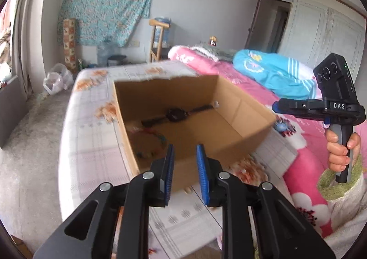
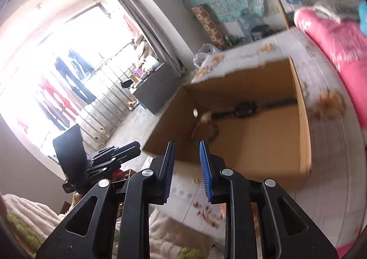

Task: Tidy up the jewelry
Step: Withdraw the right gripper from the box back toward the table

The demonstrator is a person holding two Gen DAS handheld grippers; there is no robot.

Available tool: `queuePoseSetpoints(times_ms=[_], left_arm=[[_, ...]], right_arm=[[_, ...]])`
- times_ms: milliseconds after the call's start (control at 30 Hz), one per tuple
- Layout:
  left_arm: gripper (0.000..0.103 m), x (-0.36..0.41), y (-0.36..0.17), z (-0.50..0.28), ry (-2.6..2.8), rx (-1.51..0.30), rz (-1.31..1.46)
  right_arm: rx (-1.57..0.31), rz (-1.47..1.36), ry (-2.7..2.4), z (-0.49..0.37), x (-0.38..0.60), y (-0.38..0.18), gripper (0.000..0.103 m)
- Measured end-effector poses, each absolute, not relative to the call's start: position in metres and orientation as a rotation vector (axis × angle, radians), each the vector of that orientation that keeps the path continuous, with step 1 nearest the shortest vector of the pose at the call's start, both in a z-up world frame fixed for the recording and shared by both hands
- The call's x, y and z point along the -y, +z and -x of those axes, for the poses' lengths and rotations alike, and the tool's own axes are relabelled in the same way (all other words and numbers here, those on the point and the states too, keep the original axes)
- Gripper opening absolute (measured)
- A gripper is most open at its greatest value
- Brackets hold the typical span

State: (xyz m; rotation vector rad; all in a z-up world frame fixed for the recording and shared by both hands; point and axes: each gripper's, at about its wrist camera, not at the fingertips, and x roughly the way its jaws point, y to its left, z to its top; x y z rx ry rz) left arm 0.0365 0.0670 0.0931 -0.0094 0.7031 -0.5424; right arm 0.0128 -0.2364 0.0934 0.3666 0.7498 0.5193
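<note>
- Your left gripper point(image 1: 184, 160) hovers over the near rim of the box point(image 1: 252, 121), its jaws a little apart with nothing between them.
- Your right gripper point(image 2: 185, 158) is likewise slightly parted and empty, aimed at the box's near edge.
- The box sits on the bed point(image 1: 87, 121) toward its foot corner. Inside, a bracelet point(image 1: 149, 142) lies by the left wall, a watch point(image 1: 174, 115) stretches along the far wall, and a small pale piece point(image 1: 216, 104) sits in the far right corner.
- You seem to be between pieces. Small bits point(image 2: 206, 210) lie on the bed beside the box; next, pick one and open wider before closing.
</note>
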Motion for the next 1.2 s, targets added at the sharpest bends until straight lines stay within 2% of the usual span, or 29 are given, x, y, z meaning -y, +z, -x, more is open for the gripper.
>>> queuePoseSetpoints(times_ms=[200,567,633,700,733,800,967,1000,1100,1200], left_arm=[[0.019,-0.047,0.044,-0.043,-0.488,-0.836,-0.006],[0.020,-0.045,0.031,-0.066,-0.444,-0.831,0.021],[0.028,-0.043,0.026,-0.065,-0.431,-0.843,0.003],[0.047,-0.043,0.018,-0.062,-0.412,-0.858,-0.022],[0.050,-0.042,0.015,-0.061,-0.406,-0.858,-0.025],[0.062,-0.042,0.005,-0.059,-0.384,-0.893,-0.043],[0.076,-0.039,-0.014,-0.058,-0.328,-0.949,-0.091],[0.082,-0.037,-0.015,-0.058,-0.322,-0.956,-0.105],[0.092,-0.030,-0.020,-0.059,-0.301,-0.978,-0.157],[0.097,-0.029,-0.022,-0.060,-0.280,-0.989,-0.162]], right_arm=[[-0.902,-0.489,0.374,-0.016,0.248,0.033,0.025],[-0.900,-0.475,0.222,-0.051,0.259,0.020,0.027],[-0.884,-0.442,0.182,-0.044,0.260,0.022,0.041],[-0.864,-0.377,0.114,-0.030,0.264,0.027,0.057],[-0.858,-0.340,0.071,-0.024,0.264,0.028,0.060],[-0.860,-0.296,0.008,-0.017,0.266,0.027,0.072],[-0.860,-0.192,-0.149,-0.004,0.271,0.023,0.095],[-0.856,-0.161,-0.178,-0.003,0.273,0.022,0.095],[-0.840,-0.044,-0.240,0.003,0.265,0.024,0.095],[-0.807,0.059,-0.265,0.013,0.260,0.029,0.095]])
